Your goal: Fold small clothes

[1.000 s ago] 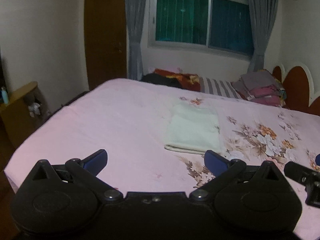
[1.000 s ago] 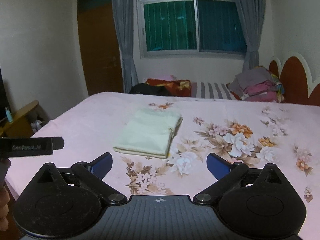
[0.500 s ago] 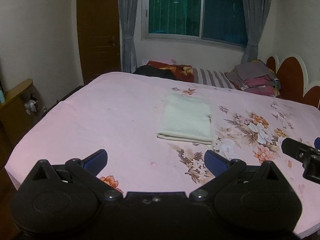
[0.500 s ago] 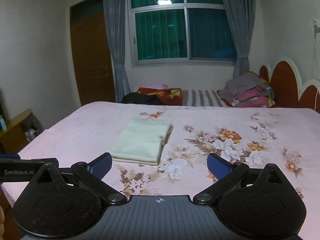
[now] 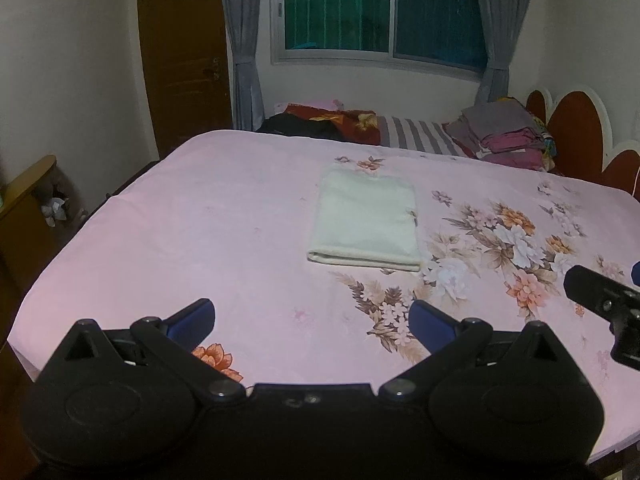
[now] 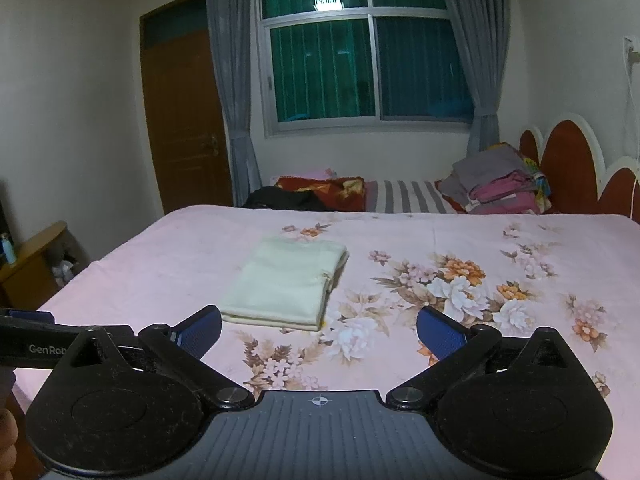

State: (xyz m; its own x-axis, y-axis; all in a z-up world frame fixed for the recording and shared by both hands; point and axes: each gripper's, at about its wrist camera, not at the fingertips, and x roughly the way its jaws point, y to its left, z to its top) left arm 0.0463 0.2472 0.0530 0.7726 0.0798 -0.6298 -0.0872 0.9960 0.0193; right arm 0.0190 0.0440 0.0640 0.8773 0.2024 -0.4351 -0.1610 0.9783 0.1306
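One pale cloth, neatly folded

1. You are seeing only a sliver of the right gripper, cut off by the left wrist view's right edge; its fingertips are lying out of frame there.
2. The left gripper is running off the right wrist view's left edge, clipping its printed label.
3. The small bottle is showing too small to identify.
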